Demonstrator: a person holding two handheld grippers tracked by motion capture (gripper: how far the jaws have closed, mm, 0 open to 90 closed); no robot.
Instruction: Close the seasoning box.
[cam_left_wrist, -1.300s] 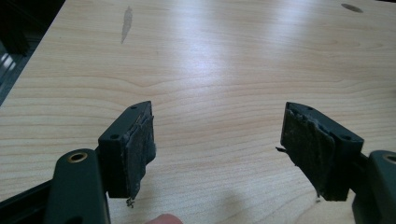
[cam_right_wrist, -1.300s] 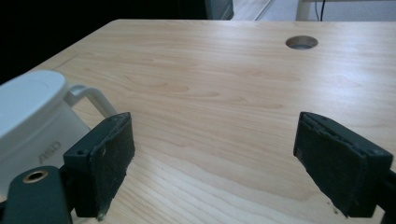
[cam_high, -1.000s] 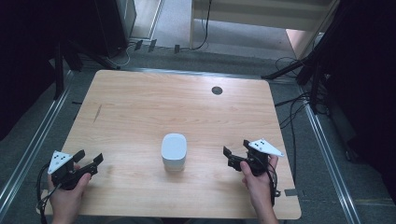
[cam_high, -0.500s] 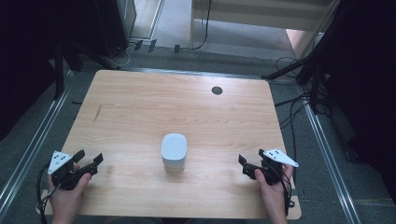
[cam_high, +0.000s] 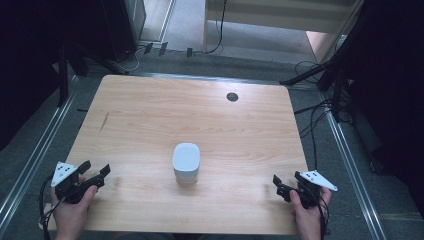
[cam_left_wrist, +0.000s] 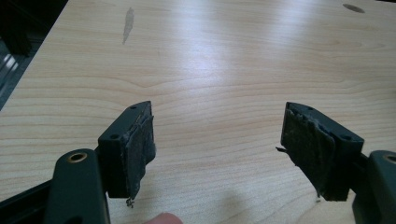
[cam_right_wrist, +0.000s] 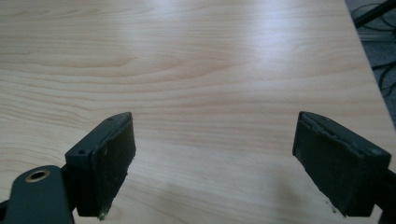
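Two grippers, left gripper (cam_high: 94, 172) and right gripper (cam_high: 286, 186), fingers apart, flanking white canister (cam_high: 186, 162)

white rounded box (cam_high: 186, 162), upright, table middle (cam_high: 150, 115)

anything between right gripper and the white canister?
Nothing: bare wooden table between the right gripper and the white canister, per the high view.

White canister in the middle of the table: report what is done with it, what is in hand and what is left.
Done: the white canister stands upright at the middle of the wooden table, untouched. In hand: nothing; the left gripper and the right gripper hover open and empty at the near corners, well apart from it. Left, by the look of it: any further handling.
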